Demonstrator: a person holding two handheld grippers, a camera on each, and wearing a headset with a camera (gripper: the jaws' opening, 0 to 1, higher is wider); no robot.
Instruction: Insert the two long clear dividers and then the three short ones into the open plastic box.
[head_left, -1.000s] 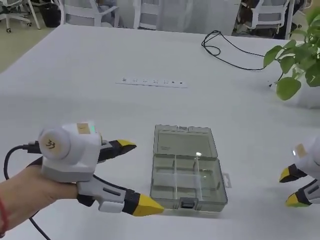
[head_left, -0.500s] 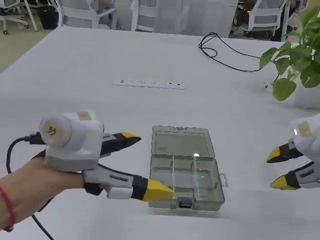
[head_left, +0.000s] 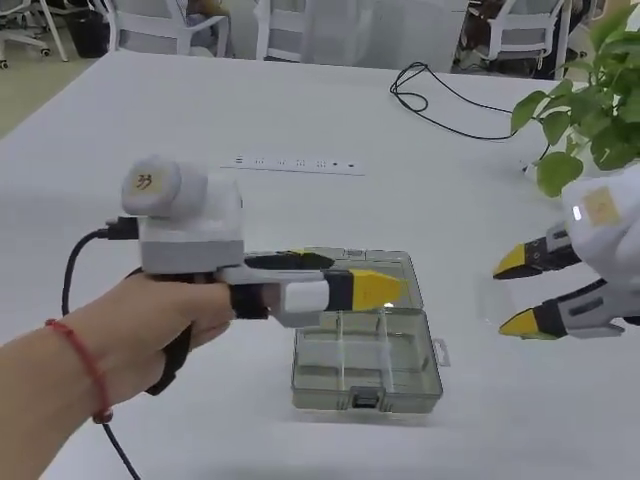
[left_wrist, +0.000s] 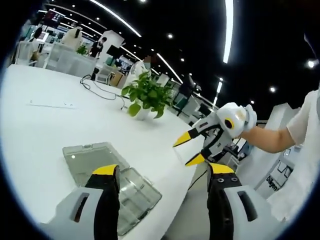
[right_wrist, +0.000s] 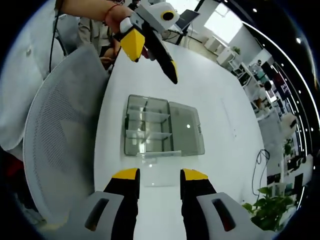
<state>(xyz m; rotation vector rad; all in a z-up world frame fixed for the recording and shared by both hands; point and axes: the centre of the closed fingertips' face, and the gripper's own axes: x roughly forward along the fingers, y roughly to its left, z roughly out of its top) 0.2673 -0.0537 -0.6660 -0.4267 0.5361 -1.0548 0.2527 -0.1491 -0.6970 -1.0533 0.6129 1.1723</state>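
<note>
The open plastic box (head_left: 330, 396) stands on the white counter (head_left: 300, 110) in front of the person. Its lid (head_left: 408, 272) is laid back on the far side and its latch faces the person. The long axis of the box runs from left to right in the head view.

The left hand-held gripper (head_left: 375, 283) hovers above the box, over the line where lid and base meet, and points to the right along that long axis. In the left gripper view its jaws stand wide apart and hold nothing. The right hand-held gripper (head_left: 518, 292) is to the right of the box, apart from it, and points back toward its short end. Its jaws have a moderate gap and are also empty.

In the right gripper view a faint clear flat piece (right_wrist: 150, 181) lies on the counter just beyond the jaw tips, between them and the box. I take it for a divider, but I cannot tell its length or its long axis. If so, the right hand-held gripper is much the nearer one, and the piece lies straight ahead of it.

Count: one box, two hand-held grippers and one loose clear piece that I can make out. Inside the base there are two clear walls from latch side to hinge side, and cross pieces which I cannot count surely. It seems that most dividers are already in.
</note>
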